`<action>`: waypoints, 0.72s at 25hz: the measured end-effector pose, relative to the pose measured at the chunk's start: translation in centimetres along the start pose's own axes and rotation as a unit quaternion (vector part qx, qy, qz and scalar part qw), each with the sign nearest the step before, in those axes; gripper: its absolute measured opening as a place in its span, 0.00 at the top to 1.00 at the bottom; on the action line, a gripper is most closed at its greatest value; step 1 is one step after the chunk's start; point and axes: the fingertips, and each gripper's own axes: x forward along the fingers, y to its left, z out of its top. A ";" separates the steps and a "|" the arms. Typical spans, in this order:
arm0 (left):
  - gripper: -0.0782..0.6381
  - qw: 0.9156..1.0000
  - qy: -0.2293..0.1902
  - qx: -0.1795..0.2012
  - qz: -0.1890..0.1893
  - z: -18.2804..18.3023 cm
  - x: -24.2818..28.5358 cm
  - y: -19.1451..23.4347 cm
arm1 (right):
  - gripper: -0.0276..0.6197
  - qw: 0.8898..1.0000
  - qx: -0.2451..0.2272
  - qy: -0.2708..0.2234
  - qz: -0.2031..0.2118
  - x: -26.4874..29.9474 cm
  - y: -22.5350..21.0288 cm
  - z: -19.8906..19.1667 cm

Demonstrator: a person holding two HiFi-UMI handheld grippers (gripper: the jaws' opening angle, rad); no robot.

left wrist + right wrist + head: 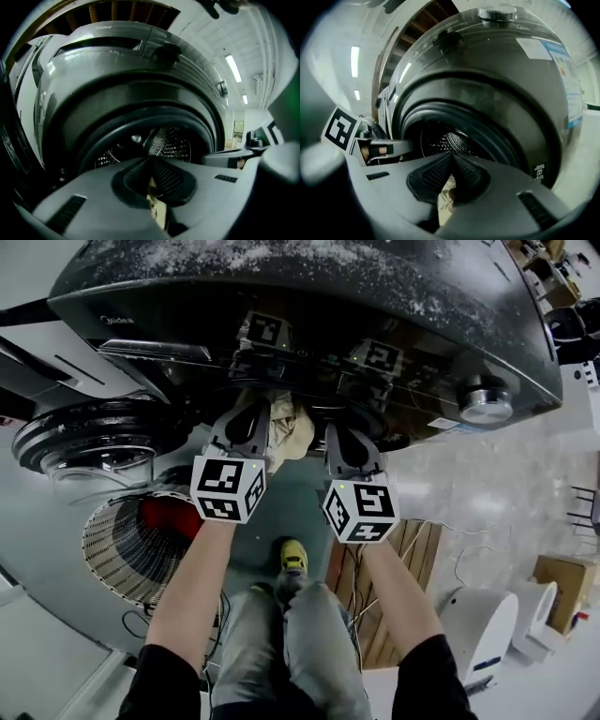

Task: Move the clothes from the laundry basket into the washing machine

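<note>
Nearest, the basket [112, 554] sits low on the left beside the person's legs, with a red garment [169, 517] in it. Above it the left gripper [249, 418] and right gripper [343, 439] are side by side. Each is clenched on an edge of one pale cloth [289, 432], which bunches between them just short of the washer [281, 296] mouth. Farther off, the door [89, 442] stands open on the left, and the perforated drum [449, 140] lies dark behind the seal [454, 112]. To do this step well, I judge both grippers should go in together over the seal, with the hanging cloth kept off the rim. They should let go only once the cloth is well inside the drum, so no end trails out. The head view shows the basket, the red garment and how the cloth spans the two grippers, but the washer's top hides the drum there. The gripper views show the reverse: the mouth and drum straight ahead, and a sliver of pale fabric pinched under each pair of closed jaws, but little of the cloth's extent.
</note>
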 end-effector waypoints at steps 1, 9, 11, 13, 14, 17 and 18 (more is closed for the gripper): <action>0.88 1.000 0.003 0.001 0.001 0.7 -0.8 -0.2 | 0.95 1.000 0.007 0.001 0.000 -0.6 0.2 0.8; 0.88 0.999 0.031 0.036 0.018 5.9 -7.0 -1.5 | 0.95 0.999 0.012 0.029 0.011 -6.0 2.4 6.4; 0.88 0.998 0.033 0.036 0.026 7.4 -8.3 -1.8 | 0.95 0.999 0.010 0.038 0.014 -7.5 2.9 7.6; 0.88 0.998 0.033 0.041 0.026 9.1 -9.6 -2.3 | 0.95 0.999 0.006 0.042 0.014 -8.9 3.4 8.8; 0.88 0.998 0.031 0.046 0.025 10.1 -10.2 -2.6 | 0.95 0.999 0.005 0.042 0.012 -9.6 3.6 9.5; 0.88 0.997 0.029 0.061 0.022 13.2 -12.1 -3.3 | 0.95 0.999 0.002 0.035 0.001 -11.5 4.0 12.2; 0.88 0.997 0.027 0.062 0.022 14.3 -12.8 -3.4 | 0.95 0.999 0.000 0.032 -0.001 -12.1 4.2 13.3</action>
